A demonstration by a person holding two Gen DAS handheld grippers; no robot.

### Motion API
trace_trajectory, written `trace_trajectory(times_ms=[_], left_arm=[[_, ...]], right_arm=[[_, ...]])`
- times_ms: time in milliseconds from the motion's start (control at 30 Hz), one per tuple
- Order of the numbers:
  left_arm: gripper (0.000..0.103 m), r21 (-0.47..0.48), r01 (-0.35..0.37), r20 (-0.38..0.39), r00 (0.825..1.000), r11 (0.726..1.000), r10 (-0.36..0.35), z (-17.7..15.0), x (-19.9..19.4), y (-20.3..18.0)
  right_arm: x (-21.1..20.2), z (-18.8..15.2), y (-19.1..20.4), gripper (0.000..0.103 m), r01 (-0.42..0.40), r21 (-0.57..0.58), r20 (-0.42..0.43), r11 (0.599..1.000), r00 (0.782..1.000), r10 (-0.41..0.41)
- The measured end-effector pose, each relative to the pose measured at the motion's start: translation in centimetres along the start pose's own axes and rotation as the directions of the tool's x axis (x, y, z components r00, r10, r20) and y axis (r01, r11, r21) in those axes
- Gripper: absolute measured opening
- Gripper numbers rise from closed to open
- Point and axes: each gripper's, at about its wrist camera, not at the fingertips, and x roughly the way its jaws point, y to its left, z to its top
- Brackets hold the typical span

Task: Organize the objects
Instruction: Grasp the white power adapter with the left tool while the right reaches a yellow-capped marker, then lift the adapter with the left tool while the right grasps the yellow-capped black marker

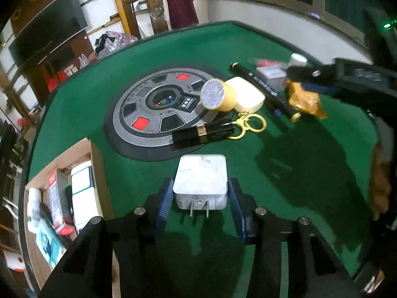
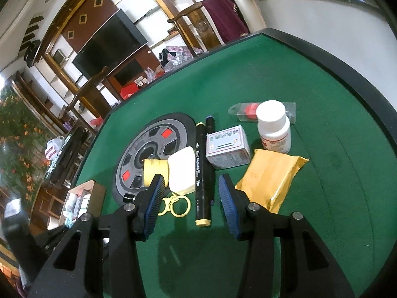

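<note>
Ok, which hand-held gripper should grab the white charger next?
Left. The left hand-held gripper is open with the white charger already between its pads. The right hand-held gripper is open over the black marker instead.

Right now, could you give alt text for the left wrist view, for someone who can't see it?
An open left gripper straddles a white plug adapter on a green table, its pads not clearly touching it. Beyond lie a tape roll, black marker and gold packet; a cardboard box sits left.
</note>
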Motion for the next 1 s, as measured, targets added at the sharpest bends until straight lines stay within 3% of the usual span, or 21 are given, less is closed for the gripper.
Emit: trace_trajectory(times_ms=[200,333,533,767,1000], left_arm=[[0.039,-0.061,0.027,0.032,0.999,0.998,-0.025,-1.8,-2.0,0.2],[0.039,-0.053,-0.009,0.042,0.999,0.999,0.011,-2.9,-2.2,-0.6],[0.039,-0.041,-0.051,-0.023,0.998,0.998,0.050,-4.3,-0.6,-1.7],[0.041,-0.024,-0.135,-0.007,0.991,0.991,0.135,-4.3,0.1,-3.1],[0.039,-0.125,-0.068,0.018,0.997,0.990,0.071,-4.2,-0.5,-2.2]], right_arm=[[0.8,-0.1,-0.6,0.044,0.007,0.032,-0.024,0.999,1.000,-0.006],[0.9,-0.3,-0.2,0.044,0.013,0.022,-0.025,1.000,1.000,-0.013],[0.9,-0.6,-0.1,0.044,0.022,0.006,-0.021,1.000,1.000,-0.022],[0.6,-0.4,-0.5,0.044,0.018,0.016,-0.009,1.000,1.000,-0.018],[0.1,0.1,-2.2,0.044,0.026,0.078,0.010,0.997,1.000,-0.027]])
